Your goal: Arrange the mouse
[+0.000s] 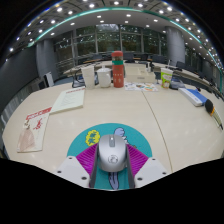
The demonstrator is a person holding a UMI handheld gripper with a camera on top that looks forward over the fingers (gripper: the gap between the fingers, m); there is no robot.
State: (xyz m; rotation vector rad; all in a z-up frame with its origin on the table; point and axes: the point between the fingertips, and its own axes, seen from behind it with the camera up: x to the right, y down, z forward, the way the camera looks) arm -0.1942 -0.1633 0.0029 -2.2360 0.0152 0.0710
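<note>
fingers [112, 172] come first: the two white tips stand apart at 7 and 5 o'clock, pink pads facing in, and the mouse [112, 154] sits between them. whether the pads actually press its flanks is hard to tell; a thin gap seems to show on each side, so i judge it resting on its own support, not clamped. the mouse's long axis runs 6 to 12 o'clock, straight along the fingers, tail end toward the camera and buttons pointing away. under it lies a round teal mouse mat [85, 143] with a yellow mark at 10 o'clock of the mouse. beyond, the pale table [150, 110] spreads out: a paper sheet [67, 100] at 11 o'clock, a leaflet [34, 128] at 9, a red bottle [118, 70] at 12, a green cup [166, 77] at 1. closing squarely across the short axis looks the natural next move.
</note>
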